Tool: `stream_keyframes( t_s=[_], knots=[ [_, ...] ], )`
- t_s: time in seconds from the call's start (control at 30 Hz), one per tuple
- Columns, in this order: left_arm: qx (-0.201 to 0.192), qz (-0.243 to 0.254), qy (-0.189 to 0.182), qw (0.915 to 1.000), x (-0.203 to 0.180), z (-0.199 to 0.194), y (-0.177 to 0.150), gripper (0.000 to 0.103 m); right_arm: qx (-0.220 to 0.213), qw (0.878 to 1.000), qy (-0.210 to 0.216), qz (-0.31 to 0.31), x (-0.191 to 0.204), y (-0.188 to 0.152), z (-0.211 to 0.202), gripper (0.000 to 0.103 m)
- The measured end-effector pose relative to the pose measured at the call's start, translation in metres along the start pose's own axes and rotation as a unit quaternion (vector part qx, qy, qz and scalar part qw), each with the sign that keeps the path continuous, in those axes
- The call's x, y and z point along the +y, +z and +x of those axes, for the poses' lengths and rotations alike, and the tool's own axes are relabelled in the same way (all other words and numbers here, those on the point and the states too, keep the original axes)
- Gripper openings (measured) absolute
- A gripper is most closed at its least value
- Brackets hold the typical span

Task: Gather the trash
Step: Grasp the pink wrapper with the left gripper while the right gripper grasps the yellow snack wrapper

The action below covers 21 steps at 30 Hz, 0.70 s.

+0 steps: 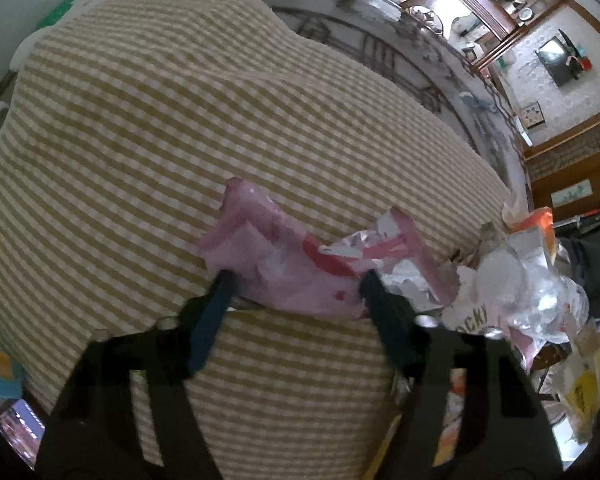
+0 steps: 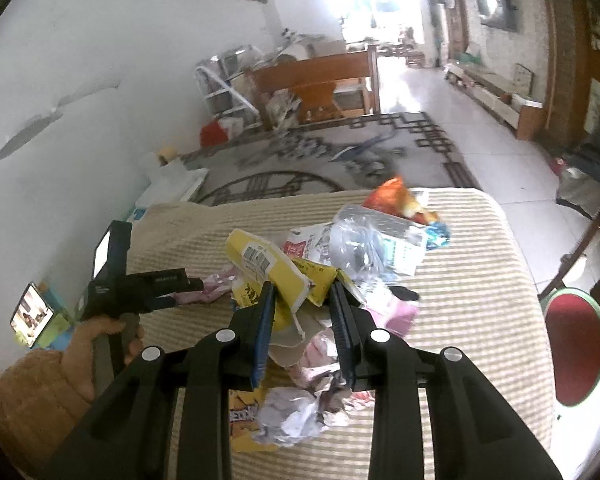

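Before me, a surface draped in a tan-and-white checked cloth [image 2: 460,280] carries a loose heap of litter: a pink wrapper [image 1: 260,264] on the cloth, a crumpled clear plastic bag [image 2: 364,240] mid-pile, an orange snack packet [image 2: 396,196] at the far edge, a white paper wad [image 2: 292,412] nearest me, and foil scraps [image 1: 404,276] touching the pink wrapper.
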<state>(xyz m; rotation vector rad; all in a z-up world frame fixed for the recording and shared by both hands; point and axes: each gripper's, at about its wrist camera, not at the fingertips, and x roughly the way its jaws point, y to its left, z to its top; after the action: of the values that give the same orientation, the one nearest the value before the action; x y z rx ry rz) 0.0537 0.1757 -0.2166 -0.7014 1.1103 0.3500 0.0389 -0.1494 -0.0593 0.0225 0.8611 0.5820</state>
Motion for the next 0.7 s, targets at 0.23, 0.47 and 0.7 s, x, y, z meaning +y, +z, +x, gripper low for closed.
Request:
stream_keyframes(
  t_s=[0.23, 0.47, 0.7],
  knots=[
    [-0.013, -0.005, -0.029, 0.9995, -0.003, -0.011, -0.002, 0.000, -0.039, 0.999, 0.011, 0.014, -0.020, -0.003, -0.033, 0.028],
    [-0.074, -0.007, -0.026, 0.9969, -0.017, -0.052, -0.016, 0.000, -0.062, 0.997, 0.032, 0.019, -0.053, 0.008, -0.052, 0.028],
    [-0.153, 0.006, -0.032, 0.9877, -0.057, -0.112, -0.035, 0.000, -0.071, 0.997, 0.027, 0.026, -0.102, 0.012, -0.066, 0.028]
  ],
)
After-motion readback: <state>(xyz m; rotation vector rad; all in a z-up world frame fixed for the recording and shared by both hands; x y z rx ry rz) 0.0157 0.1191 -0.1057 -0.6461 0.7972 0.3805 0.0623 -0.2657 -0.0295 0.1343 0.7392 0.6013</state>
